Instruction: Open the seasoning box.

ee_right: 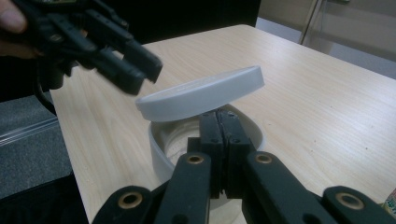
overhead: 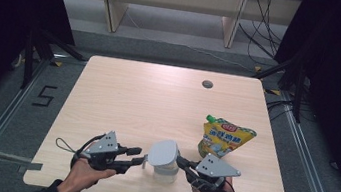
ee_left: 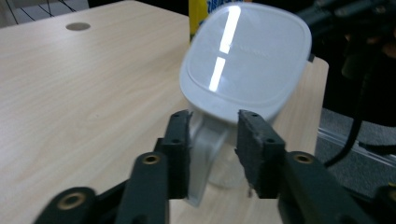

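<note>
The white-lidded jug [overhead: 164, 160] stands near the table's [overhead: 122, 99] front edge between both hands, its handle pointing to the left hand-held gripper [ee_left: 212, 140] (half-open jaws straddling it, not pressing), while the right hand-held gripper [ee_right: 219, 135] is shut on the rim.

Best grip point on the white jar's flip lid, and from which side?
Grip the lid at its raised free edge, coming from the side away from the hinge. It stands tilted open above the jar, leaving a gap beneath that edge for fingers to slide under.
</note>
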Available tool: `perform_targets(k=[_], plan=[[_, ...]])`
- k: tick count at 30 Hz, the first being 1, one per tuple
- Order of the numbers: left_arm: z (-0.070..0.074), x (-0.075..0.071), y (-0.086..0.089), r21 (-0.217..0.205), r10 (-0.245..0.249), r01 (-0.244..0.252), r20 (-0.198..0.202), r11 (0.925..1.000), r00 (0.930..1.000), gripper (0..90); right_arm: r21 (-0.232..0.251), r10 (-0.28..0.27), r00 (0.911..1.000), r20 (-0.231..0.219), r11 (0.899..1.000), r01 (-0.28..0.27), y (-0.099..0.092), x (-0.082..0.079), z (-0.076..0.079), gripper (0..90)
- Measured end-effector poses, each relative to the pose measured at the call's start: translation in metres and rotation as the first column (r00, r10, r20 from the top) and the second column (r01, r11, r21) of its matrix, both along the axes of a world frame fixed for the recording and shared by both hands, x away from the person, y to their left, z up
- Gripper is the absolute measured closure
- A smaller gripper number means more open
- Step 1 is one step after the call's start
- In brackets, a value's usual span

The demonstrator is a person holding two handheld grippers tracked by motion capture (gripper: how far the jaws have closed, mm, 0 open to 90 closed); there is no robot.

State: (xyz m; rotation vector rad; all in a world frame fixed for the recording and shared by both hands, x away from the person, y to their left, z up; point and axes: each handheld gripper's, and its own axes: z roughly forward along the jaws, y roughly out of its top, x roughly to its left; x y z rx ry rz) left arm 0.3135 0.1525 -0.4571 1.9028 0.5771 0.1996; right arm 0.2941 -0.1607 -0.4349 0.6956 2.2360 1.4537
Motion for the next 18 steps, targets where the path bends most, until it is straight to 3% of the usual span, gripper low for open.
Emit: perform_targets(k=[2, 4, 5, 6, 7, 14, 16, 18], plan=[[-0.004, -0.007, 0.002, 0.014, -0.009, 0.009, -0.019, 0.9999, 0.9998, 53.4, 0.004, -0.009, 1.0000, 0.000, 1.000, 0.009, 0.000, 0.000, 0.001, 90.0], [-0.006, -0.009, 0.004, 0.031, -0.014, 0.014, -0.003, 0.9994, 0.9999, 47.2, 0.010, -0.007, 1.0000, 0.001, 1.000, 0.007, 0.001, 0.000, 0.001, 90.0], [-0.010, -0.014, 0.007, 0.039, -0.005, 0.006, -0.022, 0.9992, 0.9998, 43.9, 0.011, -0.008, 0.9999, -0.010, 1.000, 0.008, 0.002, -0.001, 0.002, 90.0], [-0.010, -0.014, 0.007, 0.039, -0.005, 0.006, -0.022, 0.9992, 0.9998, 40.7, 0.016, -0.007, 0.9998, 0.019, 1.000, 0.007, 0.003, 0.000, 0.003, 90.0], [-0.013, -0.015, 0.012, 0.071, -0.017, 0.019, -0.024, 0.9973, 0.9996, 37.9, 0.007, -0.009, 0.9998, 0.015, 1.000, 0.009, 0.003, 0.000, 0.004, 90.0], [-0.018, -0.021, 0.021, 0.065, 0.028, -0.025, -0.044, 0.9976, 0.9987, 28.0, 0.009, 0.001, 0.9999, 0.016, 1.000, -0.001, 0.008, 0.001, 0.009, 90.0], [-0.017, -0.022, 0.025, 0.099, 0.042, -0.039, -0.028, 0.9943, 0.9987, 26.0, 0.016, 0.010, 0.9998, 0.019, 1.000, -0.010, 0.011, 0.002, 0.009, 90.0], [-0.018, -0.024, 0.025, 0.079, 0.053, -0.051, -0.030, 0.9956, 0.9981, 24.6, 0.027, 0.017, 0.9995, 0.025, 0.999, -0.018, 0.015, 0.003, 0.009, 90.0]])
